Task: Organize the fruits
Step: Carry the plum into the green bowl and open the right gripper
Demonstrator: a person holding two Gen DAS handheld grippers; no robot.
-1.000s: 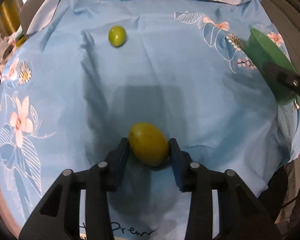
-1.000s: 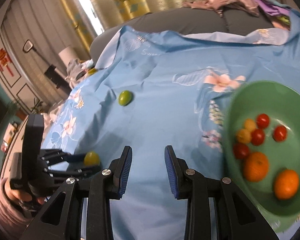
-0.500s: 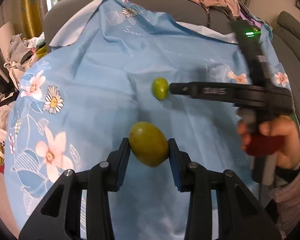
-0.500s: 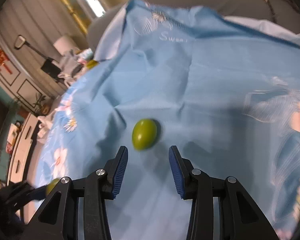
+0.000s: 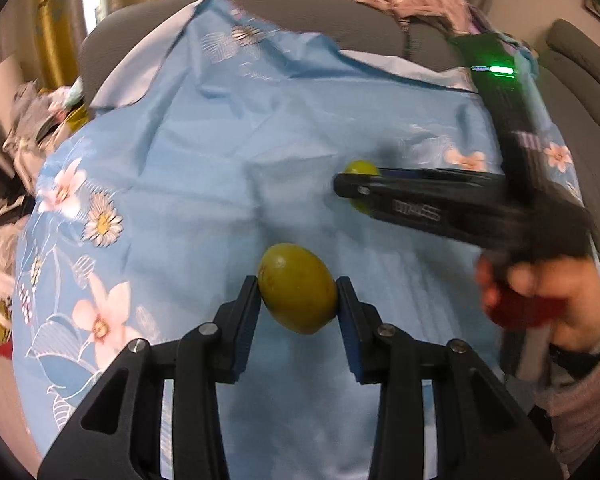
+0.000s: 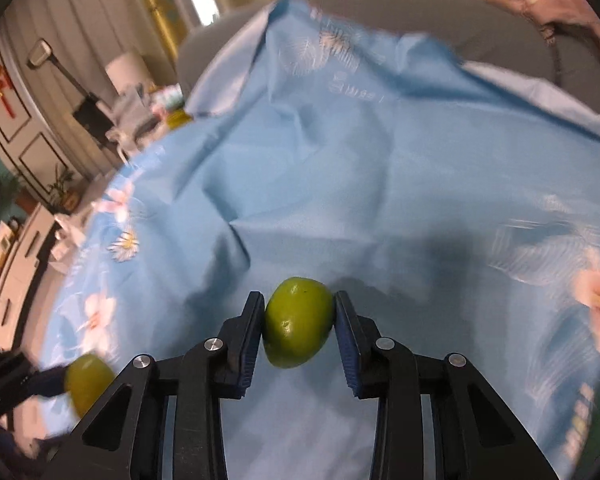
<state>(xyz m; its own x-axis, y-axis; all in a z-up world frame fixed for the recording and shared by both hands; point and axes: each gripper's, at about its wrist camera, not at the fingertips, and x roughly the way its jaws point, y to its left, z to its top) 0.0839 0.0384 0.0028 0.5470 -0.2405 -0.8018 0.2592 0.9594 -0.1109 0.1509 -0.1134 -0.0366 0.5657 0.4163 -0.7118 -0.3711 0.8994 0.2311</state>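
My right gripper swung from the bowl, jaws just closing around the green fruit; left gripper clamps the yellow-green fruit. Probably smooth, firm, rolls easily: grip mid-girth.

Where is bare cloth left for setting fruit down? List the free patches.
Free: the wide blue cloth between the flower print at its left edge and the grey sofa back. Crowded: the near middle, where the left hand-held gripper clamps a yellow-green fruit and the right hand-held gripper closes on a green fruit.

Two oval green fruits — each clamped between gripper pads.
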